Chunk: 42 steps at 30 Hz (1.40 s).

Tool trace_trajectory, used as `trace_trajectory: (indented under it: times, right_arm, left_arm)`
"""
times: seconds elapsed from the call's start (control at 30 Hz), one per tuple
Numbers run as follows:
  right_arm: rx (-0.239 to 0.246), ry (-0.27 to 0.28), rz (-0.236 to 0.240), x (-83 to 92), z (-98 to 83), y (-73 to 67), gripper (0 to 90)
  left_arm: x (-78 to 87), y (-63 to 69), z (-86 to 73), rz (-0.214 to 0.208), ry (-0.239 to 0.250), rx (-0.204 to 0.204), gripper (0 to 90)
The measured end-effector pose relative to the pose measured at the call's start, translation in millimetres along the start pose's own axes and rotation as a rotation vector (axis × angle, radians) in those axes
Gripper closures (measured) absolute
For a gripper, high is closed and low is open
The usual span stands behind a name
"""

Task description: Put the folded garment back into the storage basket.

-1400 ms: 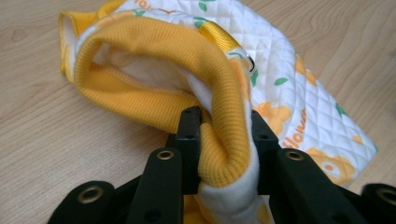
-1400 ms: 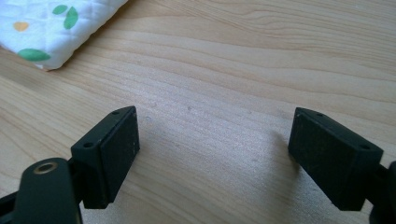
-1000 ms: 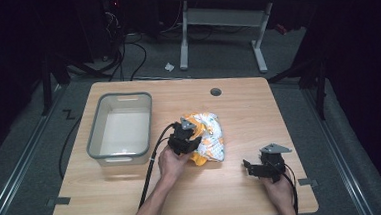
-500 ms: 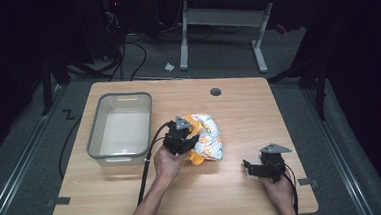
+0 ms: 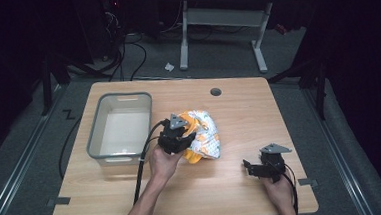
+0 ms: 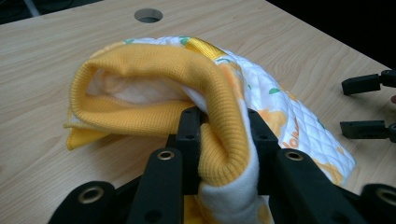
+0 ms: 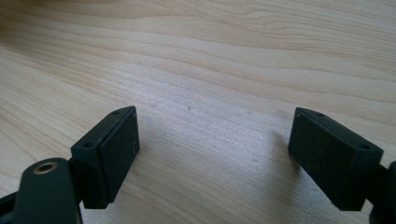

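A small quilted garment point(image 5: 206, 136), white with orange and green prints and a yellow ribbed hem, lies bunched at the middle of the wooden table point(image 5: 259, 113). My left gripper point(image 5: 184, 139) is shut on its near left edge. In the left gripper view the jaws of the left gripper point(image 6: 223, 126) pinch the yellow ribbed hem of the garment point(image 6: 154, 60), which arches up off the wood. My right gripper point(image 5: 247, 168) rests at the front right of the table, open. Bare wood lies between the jaws of the right gripper point(image 7: 215, 140).
A grey plastic bin point(image 5: 96, 138), empty, stands on the table's left side, just left of my left hand. A round cable hole point(image 5: 215, 92) sits near the far edge. The right gripper point(image 6: 369, 105) also shows in the left gripper view at far right.
My left hand has risen and shifted slightly left toward the bin, pulling the garment's gripped edge up with it. The right gripper has stayed where it was.
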State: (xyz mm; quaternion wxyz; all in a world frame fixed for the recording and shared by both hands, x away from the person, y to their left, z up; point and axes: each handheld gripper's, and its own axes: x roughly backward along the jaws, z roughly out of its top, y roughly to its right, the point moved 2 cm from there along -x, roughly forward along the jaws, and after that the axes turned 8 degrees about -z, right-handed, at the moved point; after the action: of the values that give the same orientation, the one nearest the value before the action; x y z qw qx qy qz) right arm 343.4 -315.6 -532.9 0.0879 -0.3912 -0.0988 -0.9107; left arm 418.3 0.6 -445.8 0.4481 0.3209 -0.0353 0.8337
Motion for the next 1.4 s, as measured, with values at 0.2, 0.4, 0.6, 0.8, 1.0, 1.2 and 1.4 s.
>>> trace_trajectory:
  times: [0.2, 0.4, 0.6, 0.8, 1.0, 1.2, 1.4]
  right_arm:
    - [-0.001, 0.000, 0.000, 0.0, 0.0, -0.1, 16.5]
    - [-0.001, 0.000, 0.000, 0.0, 0.0, -0.1, 16.4]
    - [-0.001, 0.000, 0.000, 0.0, 0.0, -0.1, 16.4]
    - [-0.002, -0.001, 0.000, 0.0, 0.0, -0.1, 16.5]
    - [-0.001, 0.000, 0.000, 0.0, 0.0, 0.0, 16.4]
    - [-0.002, 0.000, 0.000, 0.0, 0.0, -0.1, 16.4]
    - [-0.001, 0.000, 0.000, 0.0, 0.0, -0.1, 16.4]
  left_arm:
    - [9.0, -2.6, 1.0, 0.004, 0.014, -0.001, 72.1]
    - [20.0, -4.8, 2.9, -0.001, 0.032, 0.003, 72.1]
    - [32.6, -6.4, 7.5, 0.008, 0.047, -0.012, 72.0]
    - [40.4, -11.1, 7.7, 0.015, 0.060, 0.000, 72.1]
    - [47.6, -14.4, 7.4, 0.018, 0.068, 0.001, 72.1]
    - [57.2, -20.8, 7.5, 0.027, 0.078, 0.013, 72.1]
    - [70.2, -26.4, 9.6, 0.045, 0.096, 0.013, 72.1]
